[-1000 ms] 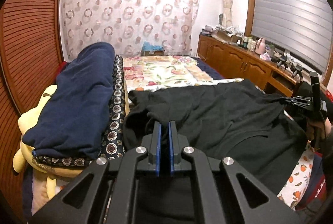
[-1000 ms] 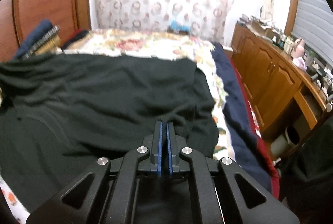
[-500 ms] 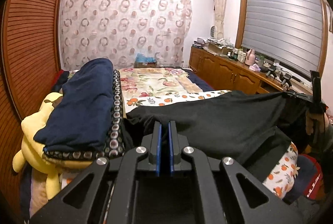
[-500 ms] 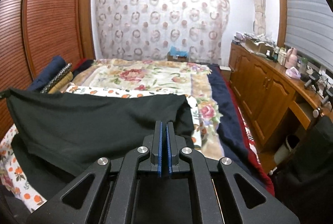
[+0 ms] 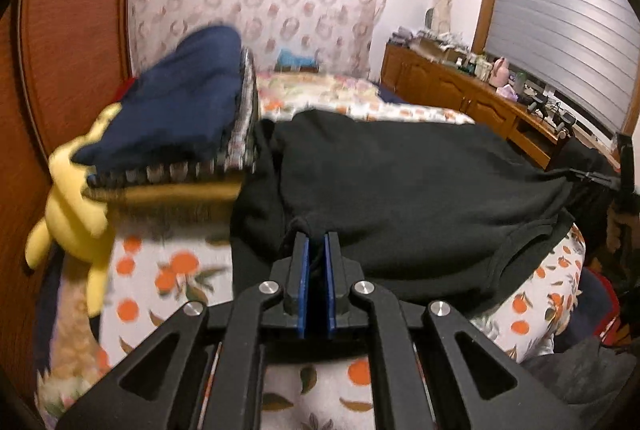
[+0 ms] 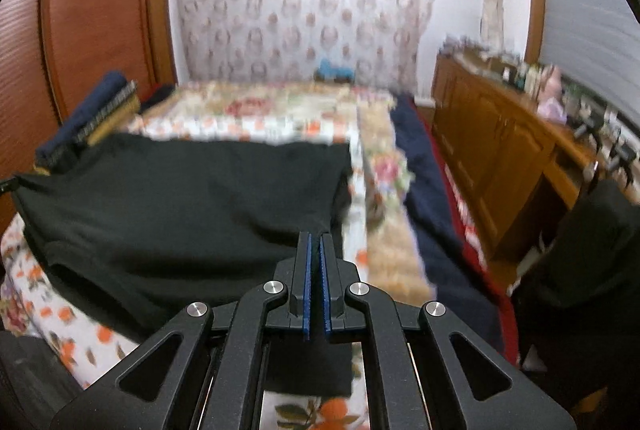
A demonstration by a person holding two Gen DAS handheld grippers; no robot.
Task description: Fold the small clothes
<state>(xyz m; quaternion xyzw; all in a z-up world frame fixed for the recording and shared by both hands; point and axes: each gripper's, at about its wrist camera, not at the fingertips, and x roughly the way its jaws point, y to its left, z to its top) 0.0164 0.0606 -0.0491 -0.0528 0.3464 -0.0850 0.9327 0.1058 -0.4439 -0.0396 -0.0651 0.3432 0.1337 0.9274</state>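
draping soft black garment (image 5: 400, 190) | both jaws pinch its corners | fruit-print bedspread (image 5: 168, 270)

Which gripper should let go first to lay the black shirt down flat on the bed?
Probably neither first. The left gripper and right gripper each pinch one corner of the black shirt, stretched between them over the bed. They look evenly placed, so lowering both together seems best.

Black garment (image 5: 400, 190) – orange-fruit print on white sheet (image 5: 168, 270) – yellow plush (image 5: 68, 214), navy blanket (image 5: 176, 98).
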